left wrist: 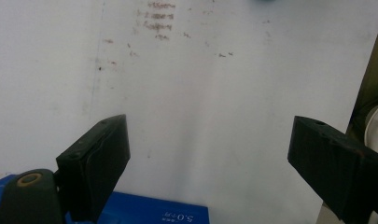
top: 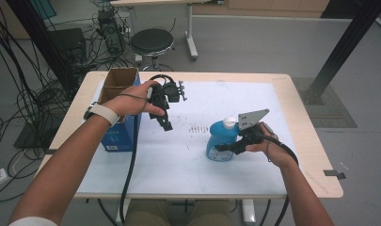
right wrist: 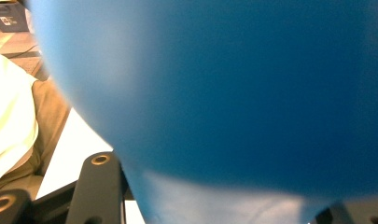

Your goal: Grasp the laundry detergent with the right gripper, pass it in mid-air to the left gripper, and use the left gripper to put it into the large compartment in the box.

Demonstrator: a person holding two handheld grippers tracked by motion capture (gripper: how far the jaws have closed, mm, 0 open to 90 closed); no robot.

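A blue bottle with a white cap stands right of centre on the white mat. My right gripper is shut on the bottle's body, and in the right gripper view the blue bottle presses close between the jaws. My left gripper hovers over the mat beside an open blue carton, pointing down. In the left gripper view its jaws stand wide apart over the bare mat, so my left gripper is open with nothing between them. The carton's blue edge shows at the bottom.
The carton stands at the mat's left edge, its brown flaps open. Faint marks lie on the mat between the two grippers. Beyond the table's far edge are a black stool, cables and a black post.
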